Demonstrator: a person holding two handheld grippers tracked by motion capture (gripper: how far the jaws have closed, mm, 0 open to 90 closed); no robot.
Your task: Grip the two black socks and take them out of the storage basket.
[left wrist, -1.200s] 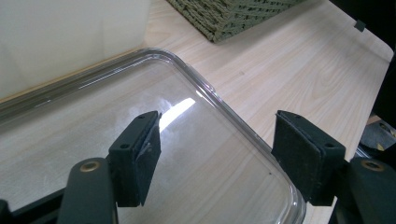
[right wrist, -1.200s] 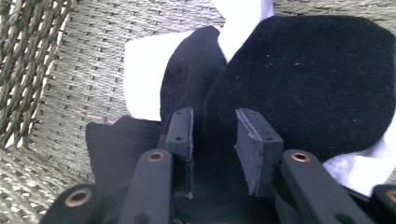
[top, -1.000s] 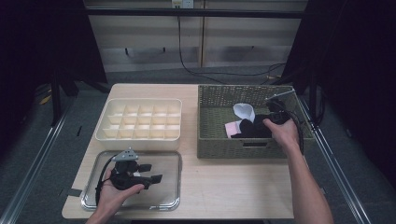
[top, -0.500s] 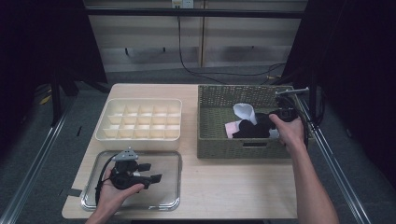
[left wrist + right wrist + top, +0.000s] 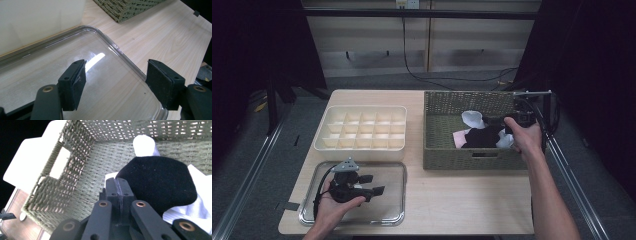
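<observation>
While the right tool (image 5: 117, 182) was held inside the wicker basket (image 5: 82, 170) with its jaws pressed together, the black sock (image 5: 157, 182) was seen touching the tips on one side. Whether a fold was actually pinched could not be told. If only an edge were caught, the sock could be dropped back among the white socks (image 5: 143, 143) in the basket, or a neighbour dragged along. Outside the basket, over the clear tray (image 5: 120, 50), the left tool (image 5: 115, 80) was held with jaws apart — nothing between them.
</observation>
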